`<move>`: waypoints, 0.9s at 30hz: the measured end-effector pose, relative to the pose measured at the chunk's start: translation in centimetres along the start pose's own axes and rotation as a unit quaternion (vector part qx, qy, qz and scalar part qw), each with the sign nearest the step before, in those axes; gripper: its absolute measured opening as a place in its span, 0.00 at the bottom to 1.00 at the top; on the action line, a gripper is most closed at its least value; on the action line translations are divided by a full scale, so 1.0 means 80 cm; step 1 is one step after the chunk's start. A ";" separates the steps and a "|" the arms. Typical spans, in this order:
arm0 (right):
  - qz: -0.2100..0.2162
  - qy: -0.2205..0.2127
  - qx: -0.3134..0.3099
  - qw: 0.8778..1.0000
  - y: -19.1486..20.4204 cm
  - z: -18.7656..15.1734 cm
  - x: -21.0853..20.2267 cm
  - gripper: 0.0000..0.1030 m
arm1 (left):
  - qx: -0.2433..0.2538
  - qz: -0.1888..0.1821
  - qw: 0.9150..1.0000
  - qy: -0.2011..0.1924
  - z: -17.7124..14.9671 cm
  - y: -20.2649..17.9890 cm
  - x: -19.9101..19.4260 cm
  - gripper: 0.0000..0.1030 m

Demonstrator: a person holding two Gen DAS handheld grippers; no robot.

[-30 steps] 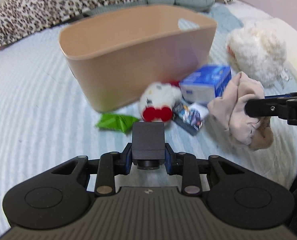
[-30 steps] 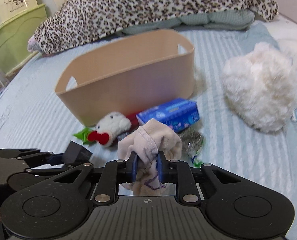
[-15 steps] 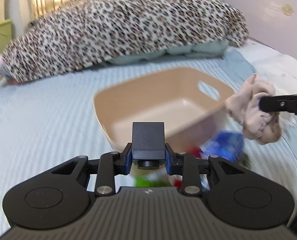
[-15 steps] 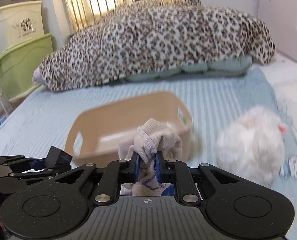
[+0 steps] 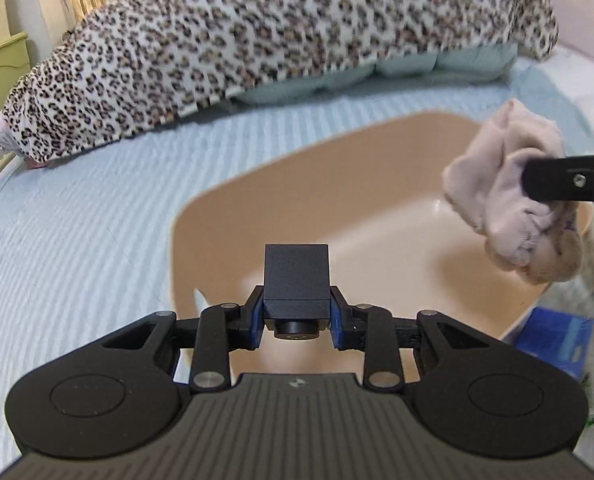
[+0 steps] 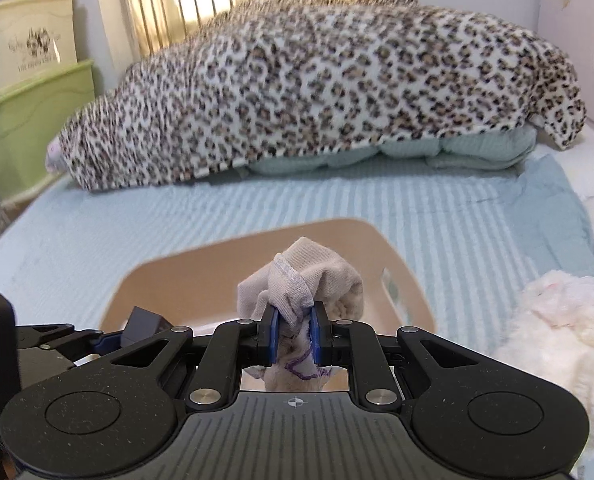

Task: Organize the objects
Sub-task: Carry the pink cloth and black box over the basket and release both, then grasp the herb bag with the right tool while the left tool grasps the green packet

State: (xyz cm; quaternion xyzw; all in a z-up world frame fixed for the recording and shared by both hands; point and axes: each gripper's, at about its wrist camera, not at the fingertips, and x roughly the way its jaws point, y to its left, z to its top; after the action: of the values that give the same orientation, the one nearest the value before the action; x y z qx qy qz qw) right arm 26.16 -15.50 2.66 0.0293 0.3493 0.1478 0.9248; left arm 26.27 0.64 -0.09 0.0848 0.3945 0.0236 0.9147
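Observation:
My left gripper (image 5: 296, 316) is shut on a small black box (image 5: 296, 276) and holds it above the near part of the tan plastic basket (image 5: 225, 208). My right gripper (image 6: 294, 334) is shut on a bunched beige sock (image 6: 309, 280), held above the basket (image 6: 407, 280). In the left wrist view the sock (image 5: 509, 208) hangs over the basket's right rim, clamped by the right gripper's fingers (image 5: 569, 180). The black box also shows in the right wrist view (image 6: 145, 320).
The basket stands on a pale blue striped bedspread (image 5: 77, 220). A leopard-print blanket (image 6: 317, 96) lies across the far side. A white fluffy plush (image 6: 557, 328) lies right of the basket. A blue tissue pack (image 5: 553, 340) lies by the basket's near right corner.
Both grippers have lifted and moved forward, from the pile in front of the basket to above the basket's opening, carrying the black box and the sock.

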 end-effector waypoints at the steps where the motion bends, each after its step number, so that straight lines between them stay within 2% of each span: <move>1: -0.001 0.007 -0.003 1.000 0.002 -0.003 0.010 0.14 | 0.003 0.004 1.000 0.008 -0.001 -0.002 0.007 0.32; 5: -0.002 0.030 -0.016 0.999 0.006 -0.014 0.031 0.18 | 0.000 -0.005 1.000 0.022 -0.003 -0.002 0.008 0.33; 6: -0.001 0.035 -0.020 0.999 0.006 -0.017 0.029 0.32 | -0.001 -0.005 1.000 0.020 -0.003 -0.001 0.003 0.37; 7: -0.002 0.030 -0.020 0.999 0.005 -0.018 0.024 0.39 | -0.003 -0.004 1.000 0.018 -0.002 0.001 -0.001 0.52; 8: 0.001 0.023 -0.019 1.000 0.003 -0.020 0.017 0.43 | -0.008 -0.003 1.000 0.015 -0.002 0.003 -0.007 0.62; 9: 0.002 0.019 -0.018 1.000 0.001 -0.021 0.010 0.55 | -0.014 -0.005 1.000 0.012 -0.001 0.006 -0.014 0.76; 10: 0.000 0.017 -0.019 1.000 0.000 -0.022 0.001 0.66 | -0.022 -0.008 1.000 0.005 -0.001 0.010 -0.023 0.78; 14: -0.013 0.004 -0.038 0.999 -0.007 -0.023 -0.037 0.79 | -0.027 -0.011 1.000 -0.012 -0.004 0.016 -0.057 0.86; 16: -0.020 0.003 -0.045 0.999 -0.013 -0.024 -0.055 0.94 | -0.017 -0.008 1.000 -0.022 -0.010 0.016 -0.070 0.87; 20: -0.038 0.004 -0.048 0.998 -0.027 -0.040 -0.077 1.00 | 0.006 0.002 1.000 -0.025 -0.028 0.014 -0.087 0.87; 27: -0.059 0.058 -0.043 0.996 -0.054 -0.084 -0.074 1.00 | -0.009 -0.023 1.000 0.003 -0.067 0.020 -0.102 0.87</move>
State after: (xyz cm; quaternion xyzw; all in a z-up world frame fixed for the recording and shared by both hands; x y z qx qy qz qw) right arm 18.63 -21.68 0.72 -0.0401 0.3966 0.1092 0.9106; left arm 16.84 2.06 2.45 0.0677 0.3991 0.0060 0.9144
